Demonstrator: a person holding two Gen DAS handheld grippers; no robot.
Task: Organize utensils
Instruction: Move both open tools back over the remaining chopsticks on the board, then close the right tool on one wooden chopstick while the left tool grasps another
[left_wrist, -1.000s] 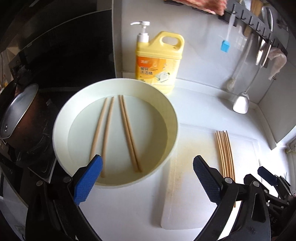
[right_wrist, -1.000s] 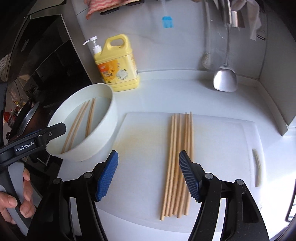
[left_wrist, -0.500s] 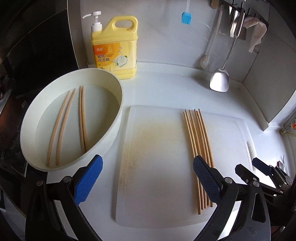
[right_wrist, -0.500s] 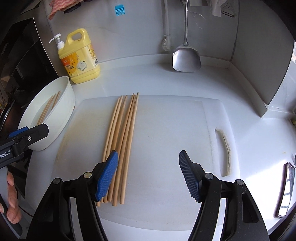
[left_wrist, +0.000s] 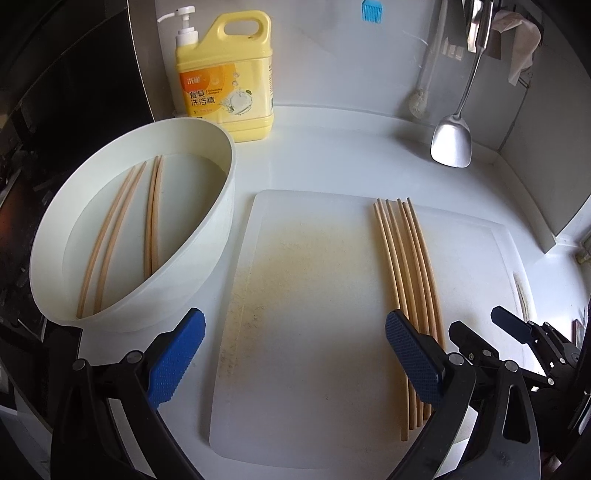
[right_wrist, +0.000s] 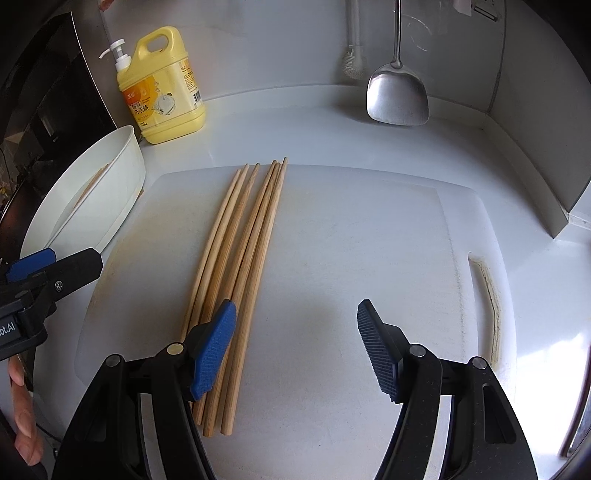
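Both claws, left (left_wrist: 293, 356) and right (right_wrist: 295, 345), gape empty over the board (right_wrist: 351, 258); four chopsticks (left_wrist: 122, 229) remain in the basin (left_wrist: 221, 218), six lie bundled (right_wrist: 240, 251) on the board, so pinch a pair mid-length.

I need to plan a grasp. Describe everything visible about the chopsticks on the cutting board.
The chopsticks are six long, plain, light-wood sticks, lying flat and side by side, nearly parallel, on the white cutting board. Their far tips are narrower and slightly fanned. The open right gripper hovers over their near ends; contact is unclear.
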